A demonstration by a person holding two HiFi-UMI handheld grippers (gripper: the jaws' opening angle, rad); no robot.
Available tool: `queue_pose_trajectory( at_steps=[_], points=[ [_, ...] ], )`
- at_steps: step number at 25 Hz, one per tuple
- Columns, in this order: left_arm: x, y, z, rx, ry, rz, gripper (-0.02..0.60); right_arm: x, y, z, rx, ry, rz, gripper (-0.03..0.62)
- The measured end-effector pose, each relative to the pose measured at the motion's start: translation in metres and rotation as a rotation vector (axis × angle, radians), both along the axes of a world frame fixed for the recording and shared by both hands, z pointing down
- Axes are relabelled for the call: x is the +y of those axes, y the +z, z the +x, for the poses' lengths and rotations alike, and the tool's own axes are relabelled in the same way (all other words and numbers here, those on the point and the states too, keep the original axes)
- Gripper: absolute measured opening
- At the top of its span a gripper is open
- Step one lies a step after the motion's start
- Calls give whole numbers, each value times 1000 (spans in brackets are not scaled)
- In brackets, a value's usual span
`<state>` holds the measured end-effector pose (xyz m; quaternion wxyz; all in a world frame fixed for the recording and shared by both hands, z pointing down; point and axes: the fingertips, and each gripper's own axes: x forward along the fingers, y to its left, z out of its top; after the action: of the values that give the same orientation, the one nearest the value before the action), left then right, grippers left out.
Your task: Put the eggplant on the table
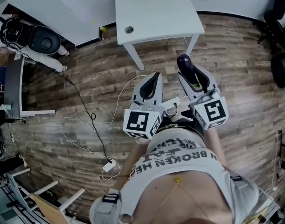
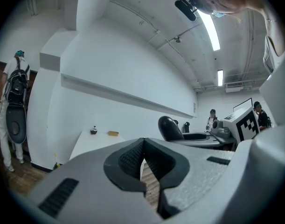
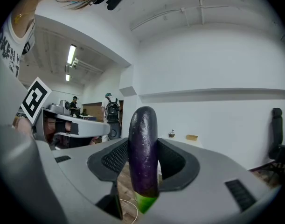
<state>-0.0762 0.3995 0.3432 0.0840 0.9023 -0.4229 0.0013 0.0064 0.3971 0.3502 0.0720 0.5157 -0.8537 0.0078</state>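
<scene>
My right gripper point(image 3: 143, 164) clamps the eggplant point(image 3: 143, 129) at mid-body, upright with its stem end down and short of the table's point(image 1: 151, 13) near edge, and since it looks light, firm and slick, I judge this hold sound, while my left gripper point(image 2: 143, 164) is closed and empty.

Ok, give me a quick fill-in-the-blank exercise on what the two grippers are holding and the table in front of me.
1. The right gripper is closed on a purple ____.
2. Its stem end, lowest in the right gripper view, is coloured ____.
3. The left gripper, jaws together, holds ____.
4. The table ahead of the person is coloured ____.
Missing words: eggplant; green; nothing; white.
</scene>
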Motion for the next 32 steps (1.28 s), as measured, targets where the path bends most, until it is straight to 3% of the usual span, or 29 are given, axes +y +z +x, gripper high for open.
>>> queue_pose_trajectory(
  at_steps=[8, 17, 24, 32],
  points=[
    [-19, 7, -19, 6, 29, -16, -2, -15, 9, -17, 3, 31, -20, 192],
    [-56, 9, -12, 11, 26, -25, -2, -54, 10, -12, 15, 11, -27, 192],
    [-119, 10, 12, -6, -22, -21, -2, -128, 9, 6, 0, -52, -10, 192],
    [-223, -9, 68, -7, -46, 4, -2, -231, -13, 44, -28, -130, 18, 192]
  ],
)
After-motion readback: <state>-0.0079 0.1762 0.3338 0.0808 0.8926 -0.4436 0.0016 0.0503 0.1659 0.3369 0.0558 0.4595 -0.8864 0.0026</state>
